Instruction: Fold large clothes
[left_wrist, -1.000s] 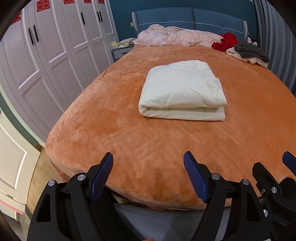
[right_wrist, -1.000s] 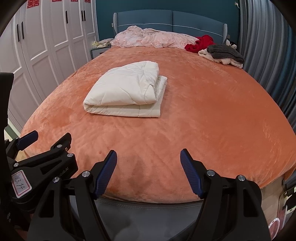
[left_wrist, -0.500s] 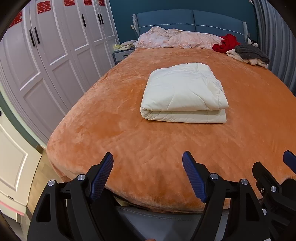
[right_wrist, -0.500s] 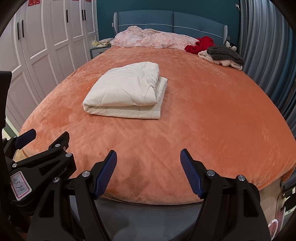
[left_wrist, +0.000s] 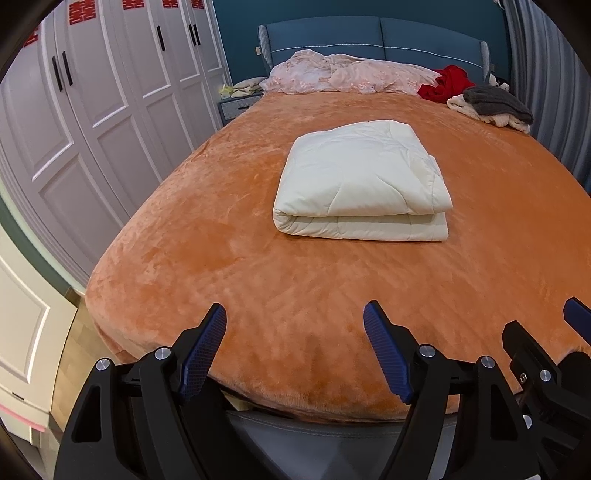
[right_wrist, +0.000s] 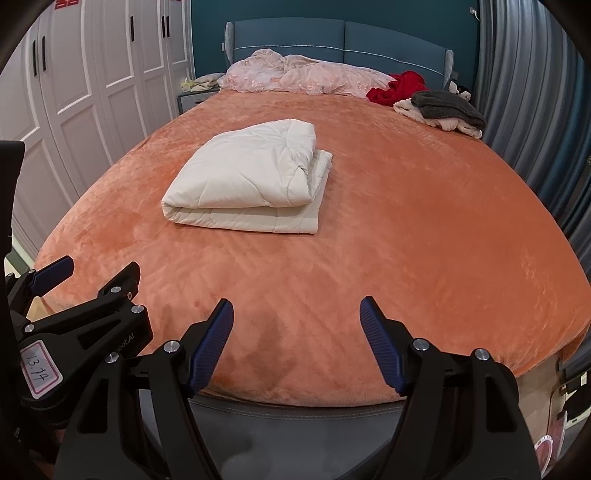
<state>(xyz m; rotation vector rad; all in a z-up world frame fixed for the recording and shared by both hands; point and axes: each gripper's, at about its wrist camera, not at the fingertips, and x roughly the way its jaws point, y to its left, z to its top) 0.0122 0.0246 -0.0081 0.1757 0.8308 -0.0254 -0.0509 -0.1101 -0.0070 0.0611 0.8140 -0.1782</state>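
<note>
A cream quilted garment (left_wrist: 362, 181) lies folded into a thick rectangle in the middle of the orange bed (left_wrist: 258, 288); it also shows in the right wrist view (right_wrist: 247, 177). My left gripper (left_wrist: 295, 321) is open and empty, held over the foot edge of the bed, well short of the bundle. My right gripper (right_wrist: 295, 314) is open and empty too, beside the left one, which shows at the lower left of the right wrist view (right_wrist: 85, 280).
A pink crumpled cover (left_wrist: 347, 72) lies along the blue headboard. A red garment (left_wrist: 443, 83) and a grey and cream pile (left_wrist: 495, 105) sit at the far right corner. White wardrobe doors (left_wrist: 99, 110) line the left. Grey curtains (right_wrist: 535, 103) hang on the right.
Both grippers have tilted slightly, so the bed and bundle sit a little lower in view. The bundle has not moved. Both jaws stay open.
</note>
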